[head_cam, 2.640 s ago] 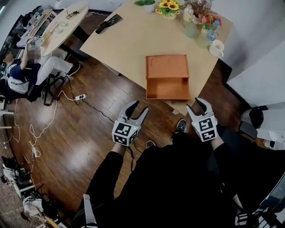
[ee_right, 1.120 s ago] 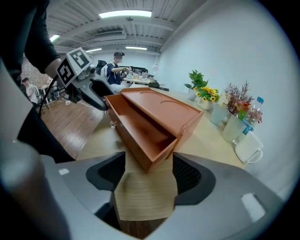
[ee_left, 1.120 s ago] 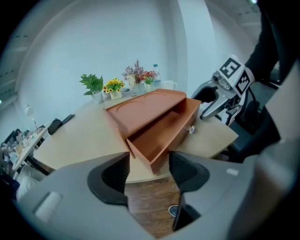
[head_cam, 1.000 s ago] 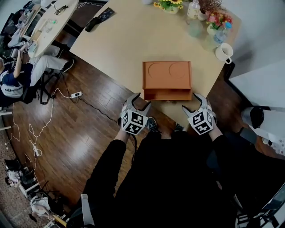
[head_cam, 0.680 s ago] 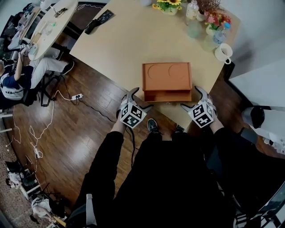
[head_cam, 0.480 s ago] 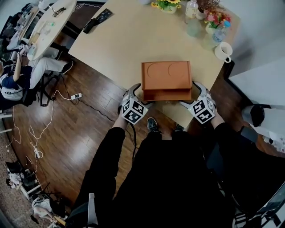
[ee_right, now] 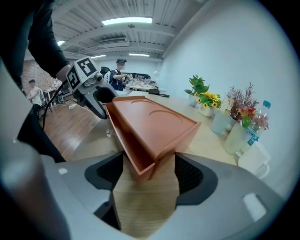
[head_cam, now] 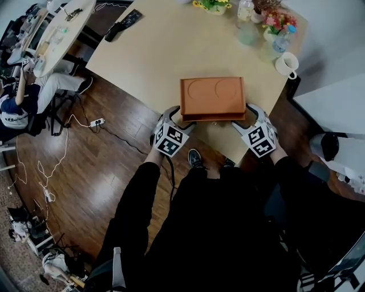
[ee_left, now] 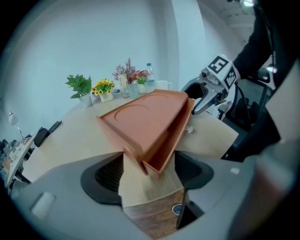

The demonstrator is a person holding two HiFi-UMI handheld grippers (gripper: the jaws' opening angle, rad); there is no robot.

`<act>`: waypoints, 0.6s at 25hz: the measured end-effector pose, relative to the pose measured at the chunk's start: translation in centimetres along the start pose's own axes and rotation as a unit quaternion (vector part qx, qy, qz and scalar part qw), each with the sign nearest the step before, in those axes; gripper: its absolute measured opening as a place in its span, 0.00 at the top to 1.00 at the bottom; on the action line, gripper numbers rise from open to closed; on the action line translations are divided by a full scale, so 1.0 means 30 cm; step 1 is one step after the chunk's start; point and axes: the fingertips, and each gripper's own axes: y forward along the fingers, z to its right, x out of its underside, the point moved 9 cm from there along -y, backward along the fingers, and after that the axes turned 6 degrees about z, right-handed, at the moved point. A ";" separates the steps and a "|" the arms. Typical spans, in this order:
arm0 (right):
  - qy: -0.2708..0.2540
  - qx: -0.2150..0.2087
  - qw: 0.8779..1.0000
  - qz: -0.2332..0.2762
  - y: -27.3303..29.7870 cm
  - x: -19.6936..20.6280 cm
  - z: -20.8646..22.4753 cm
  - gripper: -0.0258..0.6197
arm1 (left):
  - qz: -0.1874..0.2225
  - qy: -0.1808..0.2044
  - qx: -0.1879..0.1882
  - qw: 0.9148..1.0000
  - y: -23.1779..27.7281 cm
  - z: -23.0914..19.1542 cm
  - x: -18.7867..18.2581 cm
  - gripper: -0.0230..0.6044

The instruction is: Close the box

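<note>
Item: orange box [head_cam: 213, 96], flat, lid face with two shallow round recesses, on a pale wooden table [head_cam: 171, 51] close to the near edge. Its drawer [head_cam: 214, 117] stands a little proud of the body along the near side, not fully in.

Left gripper [head_cam: 177, 120]: at the box's near-left corner. In the left gripper view the gripper [ee_left: 150, 174] has its jaws apart and closing; the corner of the box [ee_left: 145, 122] and drawer lies between them, with table showing on either side and neither pad pressing on it.

Right gripper [head_cam: 246, 118]: at the near-right corner, mirror to the left. In the right gripper view the gripper [ee_right: 150, 176] has jaws spread and closing; the corner of the box [ee_right: 150, 123] lies between them, again clear of both pads.

Each gripper shows in the other's view, at the far end of the drawer front: right gripper [ee_left: 206, 93], left gripper [ee_right: 96, 101].

Also on the table, far side, well apart from the box: sunflowers in a pot [head_cam: 214, 4], a white mug [head_cam: 287, 63]. Dark wooden floor [head_cam: 85, 171] below.
</note>
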 end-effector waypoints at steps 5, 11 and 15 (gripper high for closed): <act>-0.001 0.008 1.000 -0.002 -0.001 -0.005 0.012 0.47 | 0.004 -0.010 -0.011 1.000 -0.002 -0.010 0.000 0.49; 0.013 0.042 0.999 -0.002 -0.003 -0.010 0.020 0.58 | -0.010 -0.029 -0.055 0.998 0.006 -0.014 -0.013 0.60; 0.020 0.049 0.999 0.000 0.002 -0.004 0.017 0.59 | -0.006 -0.036 -0.065 0.997 0.004 -0.016 -0.011 0.62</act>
